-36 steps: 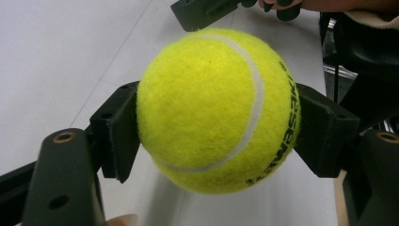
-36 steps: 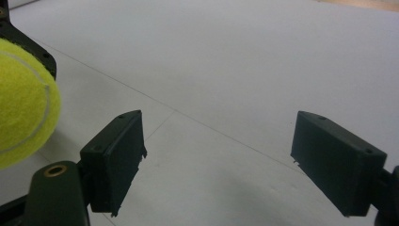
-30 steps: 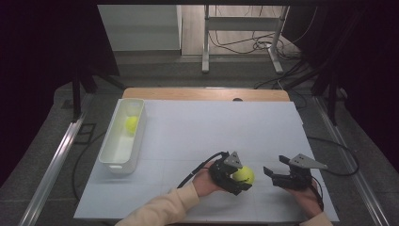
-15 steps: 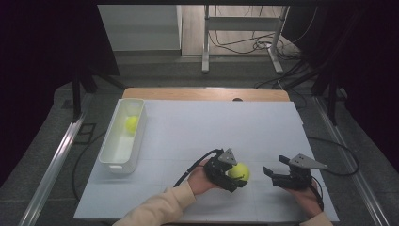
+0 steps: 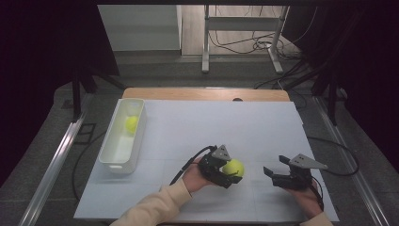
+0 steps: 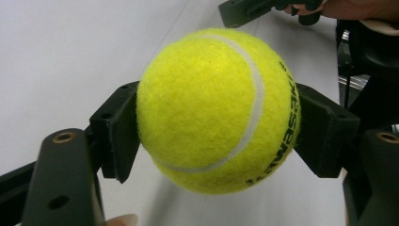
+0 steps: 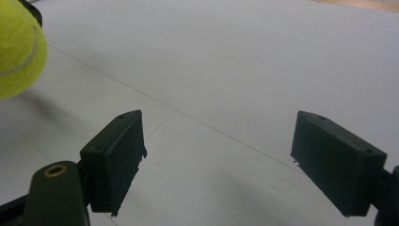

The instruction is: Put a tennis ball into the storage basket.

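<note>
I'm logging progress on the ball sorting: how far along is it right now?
One tennis ball already lies in the white bin. The left gripper is clamped on a second ball, apparently lifted off the table. Carrying it to the bin likely remains; the right gripper is open.

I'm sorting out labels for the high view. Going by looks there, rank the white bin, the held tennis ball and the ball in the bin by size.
1. White bin, clearly largest.
2. Held tennis ball in the left tongs.
3. Ball in the bin, slightly smaller-looking, but farther from the camera, so these two may match.
</note>
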### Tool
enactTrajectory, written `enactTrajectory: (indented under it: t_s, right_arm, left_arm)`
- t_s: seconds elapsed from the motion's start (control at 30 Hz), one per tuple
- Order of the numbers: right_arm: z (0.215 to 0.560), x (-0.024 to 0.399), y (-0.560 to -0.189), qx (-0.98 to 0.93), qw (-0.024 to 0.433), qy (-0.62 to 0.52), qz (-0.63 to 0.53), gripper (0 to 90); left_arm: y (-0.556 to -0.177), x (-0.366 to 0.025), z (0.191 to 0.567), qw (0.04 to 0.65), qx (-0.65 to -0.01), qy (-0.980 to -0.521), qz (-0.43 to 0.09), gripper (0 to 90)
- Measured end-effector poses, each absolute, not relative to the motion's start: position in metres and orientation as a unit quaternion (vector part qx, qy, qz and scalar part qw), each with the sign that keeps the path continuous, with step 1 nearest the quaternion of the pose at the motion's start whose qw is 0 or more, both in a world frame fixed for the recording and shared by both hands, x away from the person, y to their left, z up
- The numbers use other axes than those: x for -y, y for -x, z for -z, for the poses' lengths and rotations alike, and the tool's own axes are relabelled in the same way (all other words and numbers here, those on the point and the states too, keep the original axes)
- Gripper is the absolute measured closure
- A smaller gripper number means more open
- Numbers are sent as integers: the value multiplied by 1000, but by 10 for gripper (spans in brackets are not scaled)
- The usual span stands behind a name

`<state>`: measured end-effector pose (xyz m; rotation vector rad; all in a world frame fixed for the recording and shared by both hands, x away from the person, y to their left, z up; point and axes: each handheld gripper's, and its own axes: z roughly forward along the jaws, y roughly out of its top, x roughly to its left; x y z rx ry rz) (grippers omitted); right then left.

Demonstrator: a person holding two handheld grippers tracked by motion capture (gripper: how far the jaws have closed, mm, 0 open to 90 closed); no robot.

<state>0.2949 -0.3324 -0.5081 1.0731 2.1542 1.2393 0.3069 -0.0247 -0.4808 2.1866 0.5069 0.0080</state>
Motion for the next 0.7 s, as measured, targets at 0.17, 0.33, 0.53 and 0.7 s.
enactTrajectory:
  t_s: [0.17,0.33,0.53,0.7]
  right_arm:
    - [508,332,-295,-778,217,-386,-447,182]
    - [508,332,-295,-778,216,-386,-447,181]
    - [508,332,-295,-778,217,-386,-446,182]
    - [508,332,-295,-778,217,-385,-447,182]
  left_arm:
    - [-310,16,478,434,-207,-877,-10,257]
    - [-311,10,475,437,-213,-874,-14,257]
    - [-313,4,473,442,-220,-870,-17,257]
    - [-315,-4,469,447,-227,-865,-23,257]
